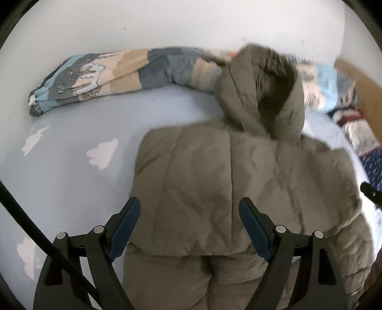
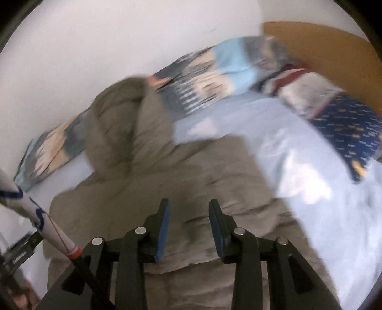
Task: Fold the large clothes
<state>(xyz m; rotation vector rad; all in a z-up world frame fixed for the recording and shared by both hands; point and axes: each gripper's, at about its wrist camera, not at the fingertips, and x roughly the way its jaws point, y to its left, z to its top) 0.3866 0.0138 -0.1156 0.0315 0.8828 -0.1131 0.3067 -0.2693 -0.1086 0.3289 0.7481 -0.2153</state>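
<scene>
One khaki-brown quilted puffer jacket with a hood (image 1: 214, 181) lies spread flat, back side up, on a pale blue bedsheet printed with white clouds (image 1: 59, 167); in the right wrist view the same jacket (image 2: 167, 181) fills the lower middle of the frame. Hood (image 1: 260, 90) points toward the far edge of the bed, its tip resting against a rolled patchwork quilt in blue, grey and beige (image 1: 114, 74) that runs along that far edge beside the white wall (image 1: 167, 21). Jacket body sits nearer the right side of the bed than the left, with bare sheet to its left. Left gripper (image 1: 189, 214) hovers above the jacket's lower back, blue-padded fingers spread wide, nothing between them; whether they touch the fabric cannot be told. Right gripper (image 2: 189, 212) is over the jacket's lower right part, fingers apart at a narrower gap, also holding nothing; this view is motion-blurred. At the right end of the bed lie a dark navy cloth with small yellow marks (image 2: 351, 133) and a crumpled grey and red fabric (image 2: 308, 88), backed by a tan wooden headboard (image 2: 334, 45). White pole with blue markings (image 2: 33, 209) crosses the lower left corner of the right view.
</scene>
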